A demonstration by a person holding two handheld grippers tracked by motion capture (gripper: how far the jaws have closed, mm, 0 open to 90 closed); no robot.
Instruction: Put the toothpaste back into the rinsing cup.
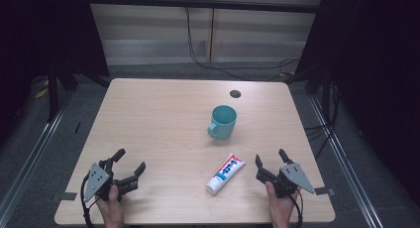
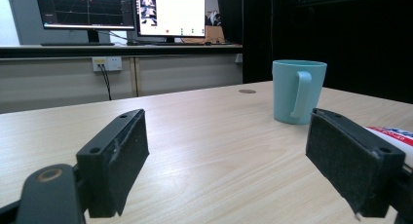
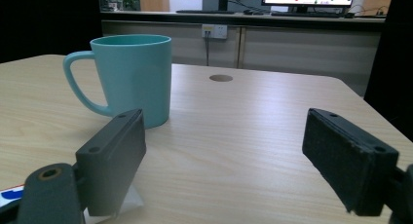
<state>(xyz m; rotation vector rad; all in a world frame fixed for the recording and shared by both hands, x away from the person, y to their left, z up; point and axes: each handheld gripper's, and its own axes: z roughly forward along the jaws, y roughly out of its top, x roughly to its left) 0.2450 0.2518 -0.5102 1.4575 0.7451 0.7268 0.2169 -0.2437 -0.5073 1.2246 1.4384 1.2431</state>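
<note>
Mug (image 1: 223, 122) mid-table (image 1: 158, 114); toothpaste tube (image 1: 226, 174) nearer front edge, between hand-held grippers, beside right one (image 1: 271, 160)

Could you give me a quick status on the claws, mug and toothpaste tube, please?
Left claw and right claw open, empty. Toothpaste tube flat beside right claw. Mug upright behind it. Path clear.

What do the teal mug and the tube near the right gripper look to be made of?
Teal mug: probably plastic or a matte composite; even colour, dull sheen, thin rim and moulded handle, though glazed ceramic can't be ruled out. Tube: apparently soft plastic or laminate, glossy white with red and blue print, flattened at its far end, white cap.
</note>
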